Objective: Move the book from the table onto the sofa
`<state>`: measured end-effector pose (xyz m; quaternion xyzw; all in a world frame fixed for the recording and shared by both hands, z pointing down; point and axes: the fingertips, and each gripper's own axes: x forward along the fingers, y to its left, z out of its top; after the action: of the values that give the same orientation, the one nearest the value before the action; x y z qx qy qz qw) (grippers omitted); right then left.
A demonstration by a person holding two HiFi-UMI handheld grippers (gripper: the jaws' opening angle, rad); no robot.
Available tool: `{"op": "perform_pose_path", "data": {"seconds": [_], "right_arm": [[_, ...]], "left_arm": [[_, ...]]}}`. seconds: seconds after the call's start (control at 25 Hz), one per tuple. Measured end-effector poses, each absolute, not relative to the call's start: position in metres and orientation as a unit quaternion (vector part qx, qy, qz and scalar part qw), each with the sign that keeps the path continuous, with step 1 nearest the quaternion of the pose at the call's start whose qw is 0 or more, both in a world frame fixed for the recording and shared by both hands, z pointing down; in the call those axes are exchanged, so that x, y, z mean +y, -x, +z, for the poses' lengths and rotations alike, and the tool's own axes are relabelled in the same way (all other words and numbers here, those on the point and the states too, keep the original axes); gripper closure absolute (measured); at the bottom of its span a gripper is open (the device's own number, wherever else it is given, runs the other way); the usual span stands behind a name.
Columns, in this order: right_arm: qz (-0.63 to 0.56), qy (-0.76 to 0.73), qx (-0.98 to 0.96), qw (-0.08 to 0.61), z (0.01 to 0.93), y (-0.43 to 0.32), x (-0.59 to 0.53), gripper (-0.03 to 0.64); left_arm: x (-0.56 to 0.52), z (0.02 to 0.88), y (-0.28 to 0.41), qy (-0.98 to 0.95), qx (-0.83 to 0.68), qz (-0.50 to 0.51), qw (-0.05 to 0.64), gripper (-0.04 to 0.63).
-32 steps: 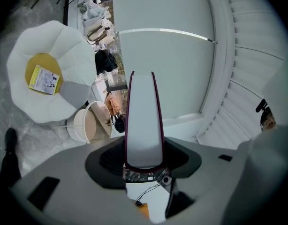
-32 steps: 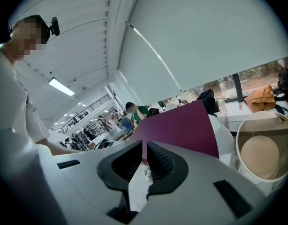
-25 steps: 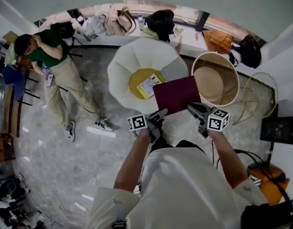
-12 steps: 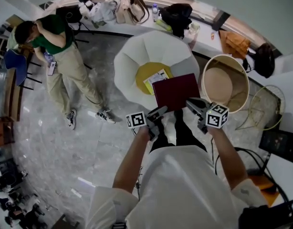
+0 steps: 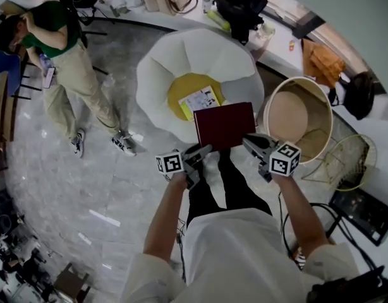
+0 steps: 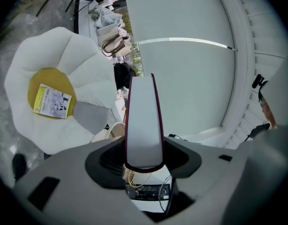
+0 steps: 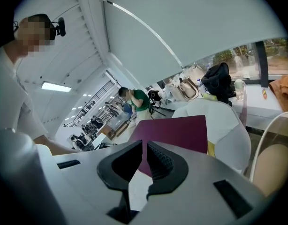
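While a person stands before the white sofa (image 5: 157, 74), the left tool (image 5: 201, 150) clamps the maroon book (image 5: 224, 125) by its edge at 7 o'clock, holding it level in the air over the sofa's 5 o'clock rim. At the book's 5 o'clock corner the right tool (image 5: 248, 142) has its jaws drawn almost together, nothing seen between them. The sound course, on this reading: carry the book toward 11 o'clock, keep it flat, lower it onto the yellow cushion (image 5: 180, 95) beside the leaflet (image 5: 201, 100), then release.

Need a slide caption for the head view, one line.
Left tongs and right tongs hold a maroon book above the white sofa.
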<state>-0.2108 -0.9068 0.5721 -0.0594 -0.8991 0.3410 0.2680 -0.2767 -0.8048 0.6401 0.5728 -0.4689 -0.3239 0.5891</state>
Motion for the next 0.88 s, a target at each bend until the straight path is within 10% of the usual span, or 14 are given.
{"op": "perform_pose_path", "data": {"seconds": [0.88], "right_arm": [[0.359,0.109,-0.855,0.357,0.872,0.255,-0.985,0.568]], "left_arm": [[-0.905,0.957,0.328,-0.398,-0.547,-0.389,0.625,0.373]]}}
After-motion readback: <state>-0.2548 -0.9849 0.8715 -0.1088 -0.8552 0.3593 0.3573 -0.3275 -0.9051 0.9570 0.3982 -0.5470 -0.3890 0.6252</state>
